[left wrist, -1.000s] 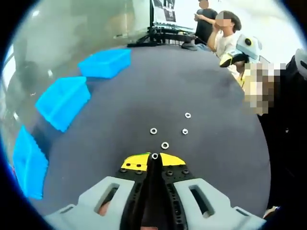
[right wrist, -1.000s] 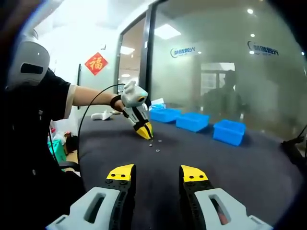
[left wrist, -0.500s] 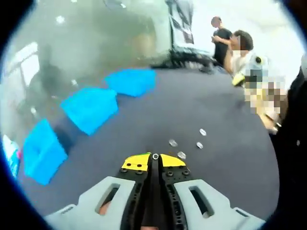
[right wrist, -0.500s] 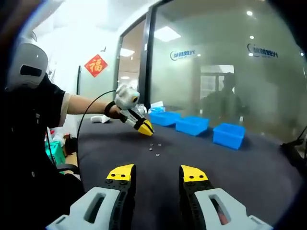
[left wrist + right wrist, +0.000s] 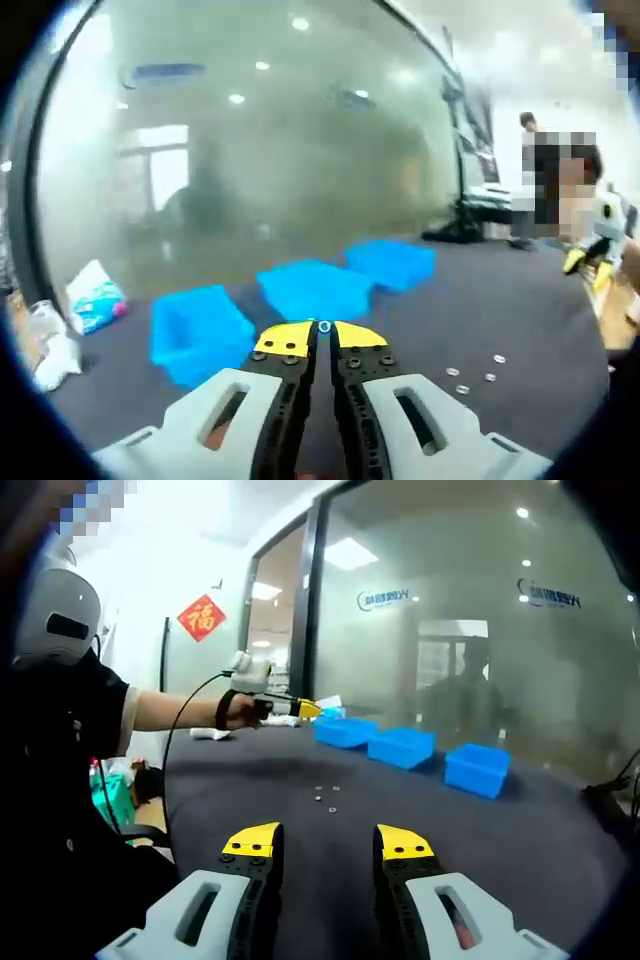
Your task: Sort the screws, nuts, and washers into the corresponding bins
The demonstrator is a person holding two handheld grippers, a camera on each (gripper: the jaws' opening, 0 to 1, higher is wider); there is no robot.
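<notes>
Three blue bins stand in a row on the dark surface [image 5: 520, 850] near the glass wall [image 5: 280, 150]: in the left gripper view the near bin [image 5: 198, 332], the middle bin [image 5: 315, 288] and the far bin [image 5: 392, 262]; in the right gripper view the same three appear as a row, one of them the rightmost bin [image 5: 479, 769]. The left tool [image 5: 324, 328] has its yellow-tipped jaws pressed together, with a small ring-shaped part [image 5: 324, 326] pinched at the very tip, raised above the surface and pointing toward the bins; whether it is a nut or a washer cannot be told. In the right gripper view the left tool [image 5: 305, 709] is held out level by a person's hand [image 5: 238, 711], just short of the nearest bin. Four small metal parts [image 5: 472, 377] lie loose on the surface to the lower right of the left tool, well apart from the bins; the right gripper view shows them as a small cluster [image 5: 323, 796] at mid-surface. The right tool [image 5: 327, 842] has its jaws set wide apart, holding nothing, above bare surface. Open surface lies between the cluster and the bins, and between the right tool and the cluster. A white packet [image 5: 95, 297] lies near the surface edge beside the near bin.
</notes>
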